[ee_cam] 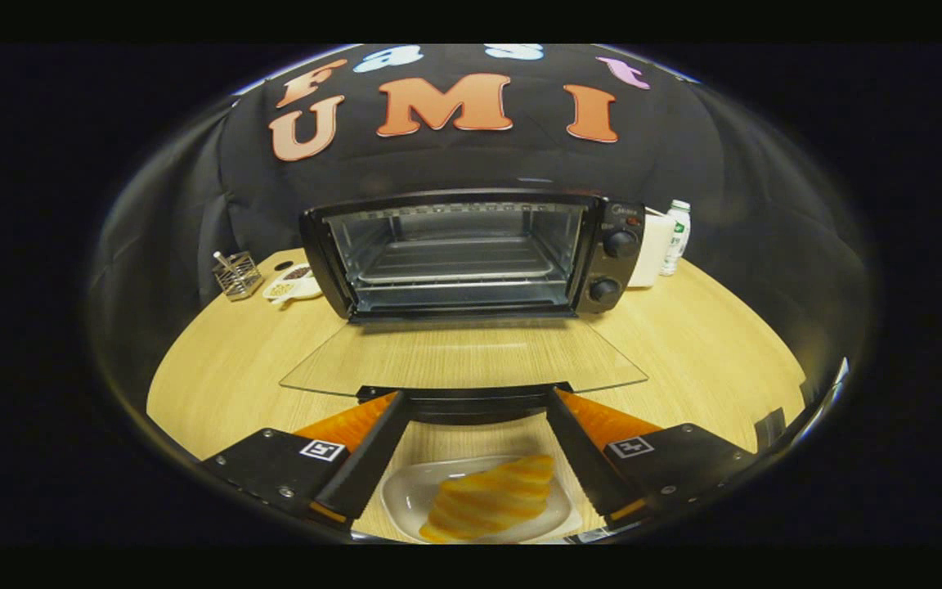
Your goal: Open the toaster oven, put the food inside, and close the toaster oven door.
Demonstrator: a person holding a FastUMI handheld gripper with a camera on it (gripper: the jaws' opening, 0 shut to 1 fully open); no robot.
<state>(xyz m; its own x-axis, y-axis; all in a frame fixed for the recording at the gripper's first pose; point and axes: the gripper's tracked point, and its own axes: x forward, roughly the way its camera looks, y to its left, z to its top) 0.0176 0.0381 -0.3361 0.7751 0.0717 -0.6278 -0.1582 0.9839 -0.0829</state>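
**Door down, pastry below my fingers, not yet gripped**

My gripper (pixel 471 409) stands wide open, holding nothing. The fingertips sit level with the handle (pixel 464 402) of the toaster oven's (pixel 471 254) glass door (pixel 463 356), which lies folded flat toward me over the wooden table (pixel 217 368). I judge the opening step done.

Key relation: the pastry (pixel 491 499), striped and roughly wedge-shaped, lies on a white dish (pixel 405 495) in the gap between my two fingers, but nearer the gripper body than the tips, and apparently below them. Its long axis runs slantwise, low on my left and rising toward my right finger. The oven cavity lies straight ahead, beyond the door, with its tray (pixel 455 266) in place.

So the next reach should go down and back, not forward.

Hard to read: the near rim of the dish is cut off; height above the pastry cannot be judged. Whether the tips touch the handle, I cannot tell.
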